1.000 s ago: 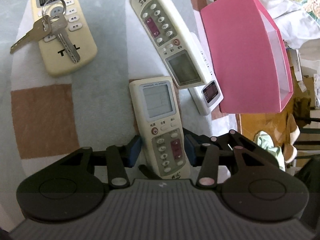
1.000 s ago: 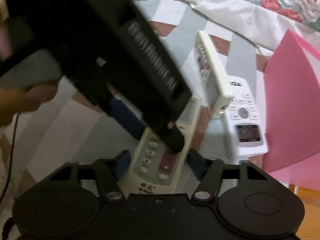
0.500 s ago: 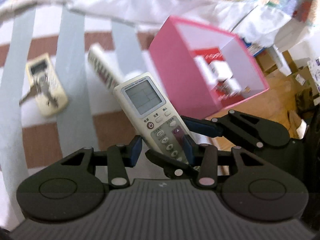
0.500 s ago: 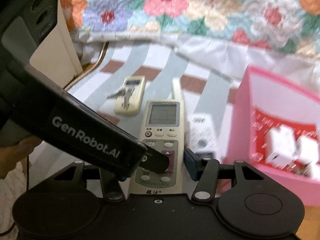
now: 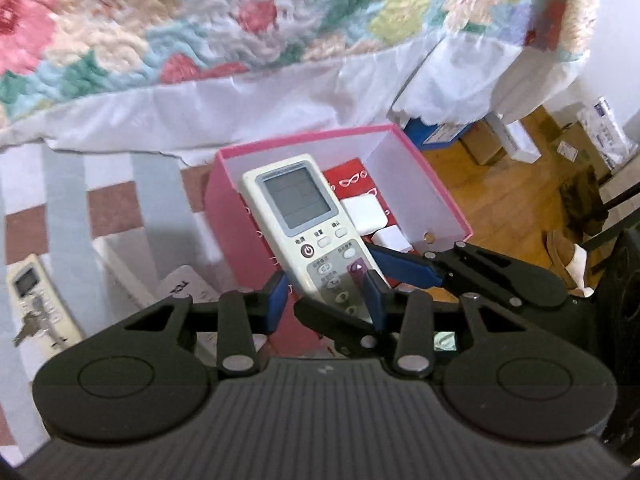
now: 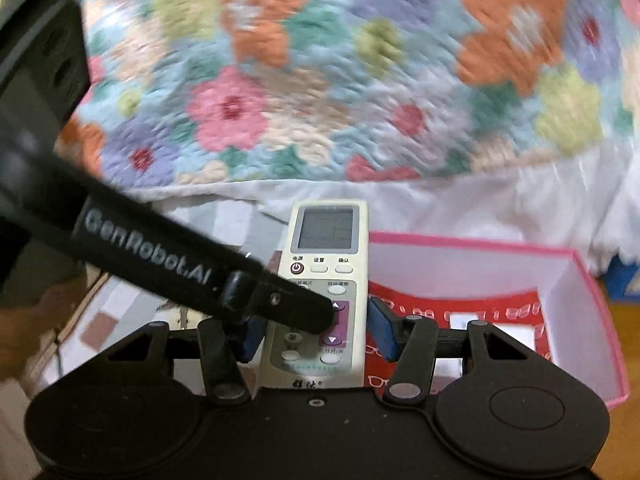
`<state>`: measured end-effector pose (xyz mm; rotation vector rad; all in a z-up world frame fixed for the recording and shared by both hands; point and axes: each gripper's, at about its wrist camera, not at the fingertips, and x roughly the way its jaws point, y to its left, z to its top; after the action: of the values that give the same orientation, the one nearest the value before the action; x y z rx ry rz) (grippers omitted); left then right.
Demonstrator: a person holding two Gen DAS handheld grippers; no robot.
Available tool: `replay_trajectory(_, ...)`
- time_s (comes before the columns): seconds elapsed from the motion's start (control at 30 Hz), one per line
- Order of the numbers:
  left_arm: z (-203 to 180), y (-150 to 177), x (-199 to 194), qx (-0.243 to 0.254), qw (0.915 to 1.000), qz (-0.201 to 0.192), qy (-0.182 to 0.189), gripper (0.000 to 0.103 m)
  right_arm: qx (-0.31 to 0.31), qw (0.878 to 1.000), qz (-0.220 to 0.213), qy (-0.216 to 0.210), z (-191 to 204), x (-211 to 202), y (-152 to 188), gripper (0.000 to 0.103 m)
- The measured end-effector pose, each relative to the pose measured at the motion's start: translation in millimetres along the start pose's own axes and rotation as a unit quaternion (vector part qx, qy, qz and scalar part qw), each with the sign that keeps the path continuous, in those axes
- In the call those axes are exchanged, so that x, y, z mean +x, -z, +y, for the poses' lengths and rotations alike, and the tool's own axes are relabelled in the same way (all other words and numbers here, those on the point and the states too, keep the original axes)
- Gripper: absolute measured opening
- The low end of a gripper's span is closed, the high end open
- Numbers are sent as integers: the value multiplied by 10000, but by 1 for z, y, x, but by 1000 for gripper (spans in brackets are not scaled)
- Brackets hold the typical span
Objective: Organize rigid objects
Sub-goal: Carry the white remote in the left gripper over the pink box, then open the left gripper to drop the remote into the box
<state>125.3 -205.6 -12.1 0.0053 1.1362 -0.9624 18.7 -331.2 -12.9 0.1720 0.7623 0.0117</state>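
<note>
Gripping the remote (image 5: 298,216) crosswise, both grippers, left (image 5: 326,294) and right (image 6: 316,334), held it, long axis pointing forward over the pink box (image 5: 436,196).

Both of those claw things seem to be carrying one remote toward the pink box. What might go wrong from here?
1. The remote is pinched only at its button end by the left gripper and the right gripper, with the screen end sticking out; it might tip or slip.
2. The grippers cross closely, so they may bump on release.
3. The pink box already holds small white items; the remote may land on them rather than flat.
</note>
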Motion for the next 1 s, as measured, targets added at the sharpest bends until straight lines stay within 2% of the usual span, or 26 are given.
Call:
replay_trajectory(0.13, -1, -22, 38, -81, 9992, 377, -57, 40, 456, 9987, 181, -101, -38, 24, 5, 60)
replay_trajectory(0.3, -14, -38, 79, 219, 9928, 985, -644, 39, 1012, 9922, 516, -515, -66, 51, 17, 60)
replay_trajectory(0.47, -23, -37, 102, 463, 9863, 1271, -940, 39, 1192, 9885, 708, -612, -74, 64, 30, 60)
replay_trajectory(0.67, -19, -36, 107, 343, 9876, 1256, -877, 43, 1200, 9872, 910, -533, -73, 78, 35, 61)
replay_trajectory(0.8, -16, -34, 90, 302, 9918, 978, -761, 45, 886, 9903, 999, -393, -62, 80, 38, 62)
replay_trajectory(0.9, -13, -32, 69, 292, 9948, 742, -633, 45, 934, 9917, 800, -383, -55, 66, 35, 62)
replay_trajectory(1.0, -9, -27, 43, 374, 9954, 539, -696, 45, 753, 9952, 587, -203, -42, 45, 28, 61)
